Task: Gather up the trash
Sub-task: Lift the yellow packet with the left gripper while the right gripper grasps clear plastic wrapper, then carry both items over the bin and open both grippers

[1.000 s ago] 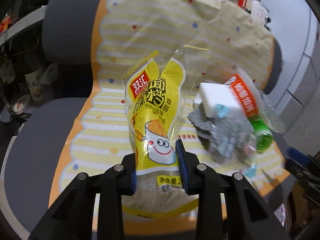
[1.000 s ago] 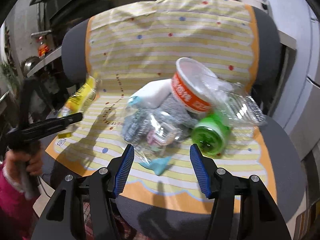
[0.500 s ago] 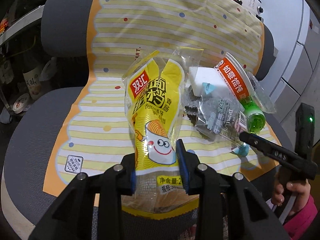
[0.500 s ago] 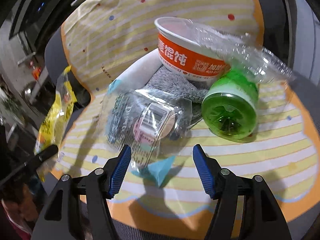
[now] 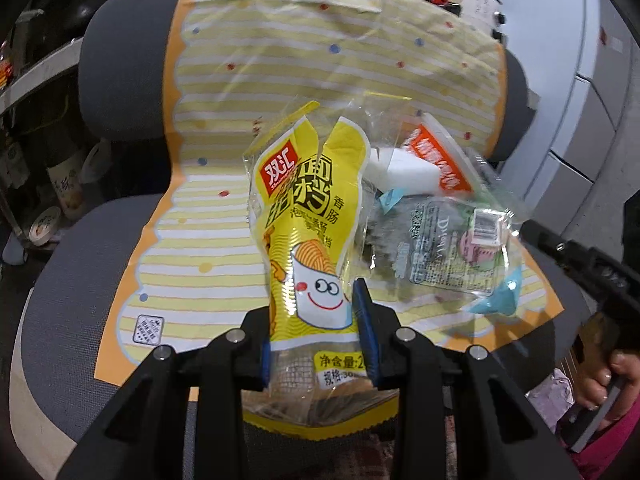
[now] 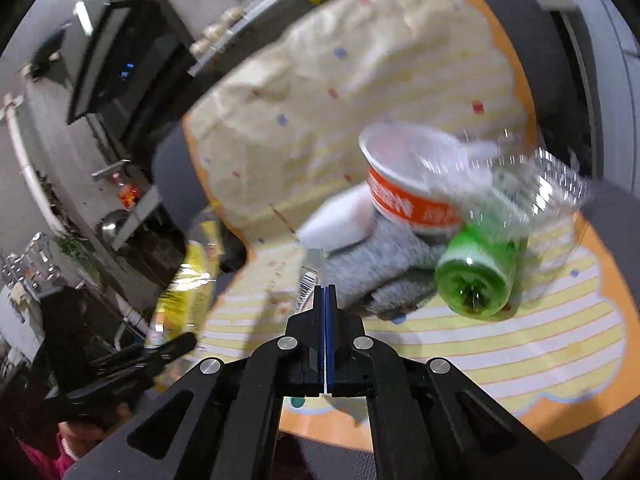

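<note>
My left gripper (image 5: 316, 320) is shut on a yellow sausage wrapper (image 5: 308, 216) and holds it upright above the chair seat; the wrapper also shows in the right wrist view (image 6: 188, 284). My right gripper (image 6: 325, 300) is shut on the edge of a clear plastic packet (image 5: 452, 248), seen edge-on between its pads (image 6: 308, 284). Beside it lie an orange-and-white paper bowl (image 6: 404, 188), a green bottle (image 6: 476, 280), a grey cloth (image 6: 384, 264), a white block (image 5: 400, 172) and crumpled clear plastic (image 6: 532, 188).
The trash lies on a yellow striped sheet (image 5: 224, 216) draped over a grey office chair (image 5: 60, 280). Shelves with bottles and jars (image 5: 24, 160) stand left. Grey cabinets (image 5: 592, 112) stand right. A dark appliance (image 6: 116, 52) sits behind.
My right gripper has moved in and closed on the clear plastic packet, which is now lifted and tilted. My left gripper still holds the yellow wrapper, little moved.
</note>
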Motion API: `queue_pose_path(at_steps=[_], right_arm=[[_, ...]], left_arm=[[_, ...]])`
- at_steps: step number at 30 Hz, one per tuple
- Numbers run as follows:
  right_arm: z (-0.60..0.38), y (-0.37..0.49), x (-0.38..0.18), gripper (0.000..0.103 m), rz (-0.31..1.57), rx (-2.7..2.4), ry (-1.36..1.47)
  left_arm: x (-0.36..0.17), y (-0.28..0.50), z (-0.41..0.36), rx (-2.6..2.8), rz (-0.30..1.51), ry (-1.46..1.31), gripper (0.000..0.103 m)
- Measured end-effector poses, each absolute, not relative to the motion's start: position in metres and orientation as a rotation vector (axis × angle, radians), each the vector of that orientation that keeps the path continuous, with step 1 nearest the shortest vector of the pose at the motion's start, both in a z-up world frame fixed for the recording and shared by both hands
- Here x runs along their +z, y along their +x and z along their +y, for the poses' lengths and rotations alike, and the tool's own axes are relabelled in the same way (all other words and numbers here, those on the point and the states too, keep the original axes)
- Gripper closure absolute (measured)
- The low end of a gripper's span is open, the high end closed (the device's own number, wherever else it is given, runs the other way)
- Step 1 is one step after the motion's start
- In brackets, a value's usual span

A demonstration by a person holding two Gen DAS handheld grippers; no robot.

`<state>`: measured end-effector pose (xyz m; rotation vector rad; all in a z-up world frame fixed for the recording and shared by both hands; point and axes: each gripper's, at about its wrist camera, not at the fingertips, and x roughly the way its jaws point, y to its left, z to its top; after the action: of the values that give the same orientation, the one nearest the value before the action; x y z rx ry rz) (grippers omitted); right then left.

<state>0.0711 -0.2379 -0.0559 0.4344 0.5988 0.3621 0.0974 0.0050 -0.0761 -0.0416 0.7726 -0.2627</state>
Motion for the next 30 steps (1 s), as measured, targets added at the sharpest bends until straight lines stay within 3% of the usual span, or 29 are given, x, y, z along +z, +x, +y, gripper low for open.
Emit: queue_pose_path(at_steps=[11, 30], right_arm=[[-0.28, -0.035, 0.014, 0.103, 0.481, 0.214, 0.347], [-0.416, -0.21, -0.033, 0.103, 0.598, -0.514, 0.35]], left_arm=[[-0.051, 0.054, -0.058, -0.434, 0.668, -0.007, 0.071], [-0.08, -0.021, -0.262, -0.958, 0.67, 0.169, 0.071]])
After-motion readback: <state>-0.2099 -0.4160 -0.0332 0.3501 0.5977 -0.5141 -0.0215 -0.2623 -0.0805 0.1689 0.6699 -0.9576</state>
